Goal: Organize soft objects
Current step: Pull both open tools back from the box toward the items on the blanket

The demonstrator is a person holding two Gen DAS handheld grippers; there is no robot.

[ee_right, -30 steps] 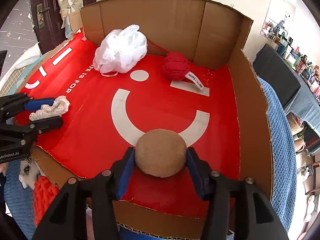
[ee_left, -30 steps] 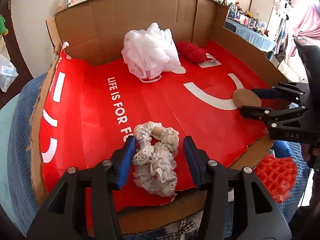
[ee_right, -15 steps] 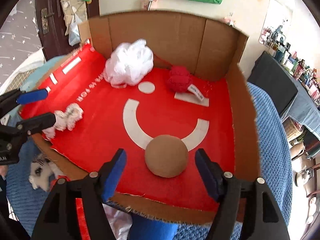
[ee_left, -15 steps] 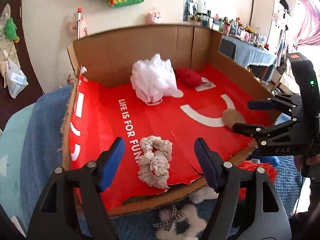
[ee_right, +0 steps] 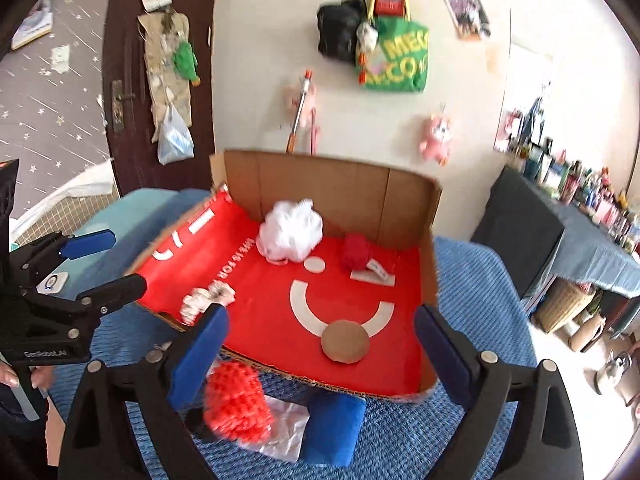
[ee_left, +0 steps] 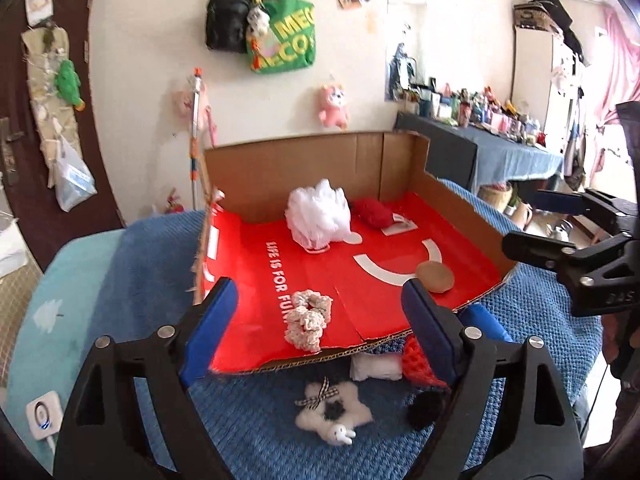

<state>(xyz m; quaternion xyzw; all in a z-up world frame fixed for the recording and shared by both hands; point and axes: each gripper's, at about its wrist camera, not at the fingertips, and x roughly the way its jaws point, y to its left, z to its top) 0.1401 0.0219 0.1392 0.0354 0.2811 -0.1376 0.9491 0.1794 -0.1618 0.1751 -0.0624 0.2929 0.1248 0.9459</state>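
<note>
The cream crochet piece and the tan round cushion both lie released near the front edge of the red-lined cardboard tray, the crochet piece toward its left, the cushion toward its right. The left hand-held gripper and right hand-held gripper have just been opening; both stand wide with nothing between their jaws. Just outside the tray's front edge, on the blue blanket, wait a red spiky ball, a blue cloth and a white plush. Doing this well likely means clearing the front edge fully before dropping toward the next soft item, then pinching it through its middle.
</note>
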